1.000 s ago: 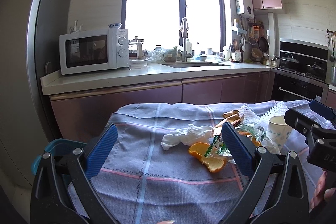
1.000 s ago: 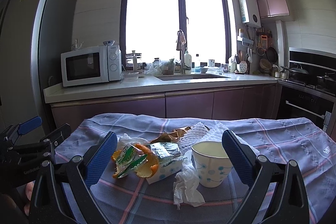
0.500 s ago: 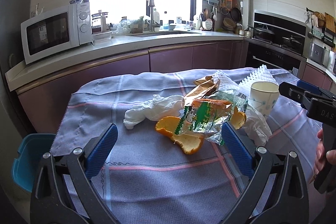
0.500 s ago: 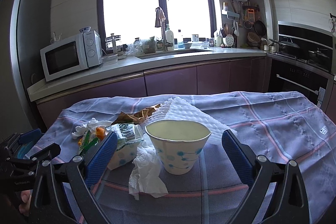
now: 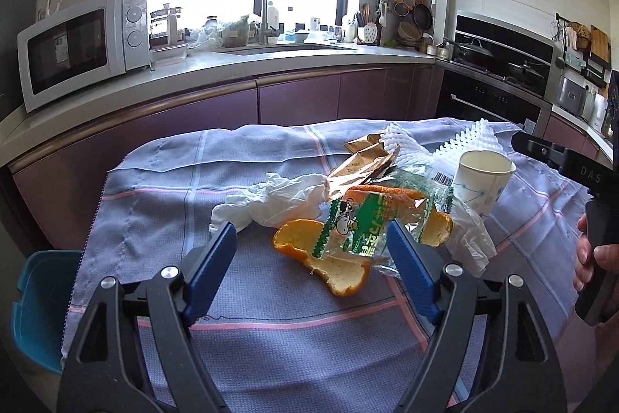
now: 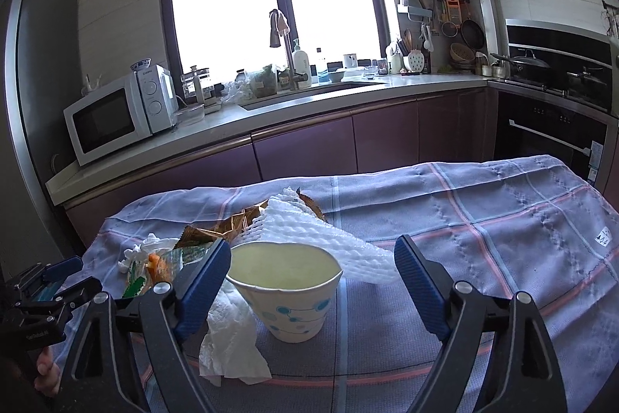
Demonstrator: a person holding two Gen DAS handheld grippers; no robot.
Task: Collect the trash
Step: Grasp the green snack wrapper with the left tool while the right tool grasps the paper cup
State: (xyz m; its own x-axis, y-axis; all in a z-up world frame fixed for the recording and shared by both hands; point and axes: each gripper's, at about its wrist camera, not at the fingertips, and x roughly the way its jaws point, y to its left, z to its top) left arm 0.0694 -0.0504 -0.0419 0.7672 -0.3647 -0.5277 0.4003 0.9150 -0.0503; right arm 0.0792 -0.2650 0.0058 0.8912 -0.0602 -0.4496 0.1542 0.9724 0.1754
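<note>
Tablecloth | left gripper wide, empty | right gripper wide, straddling cup

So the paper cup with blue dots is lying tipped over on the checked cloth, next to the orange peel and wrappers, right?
Not quite: the paper cup stands upright on the checked cloth, its open mouth facing up, as the right wrist view shows. The rest holds: the orange peel and wrappers lie beside it.

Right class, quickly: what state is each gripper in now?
Left gripper: open, holding nothing, orange peel between its fingers.
Right gripper: open, straddling the white dotted paper cup.
</note>
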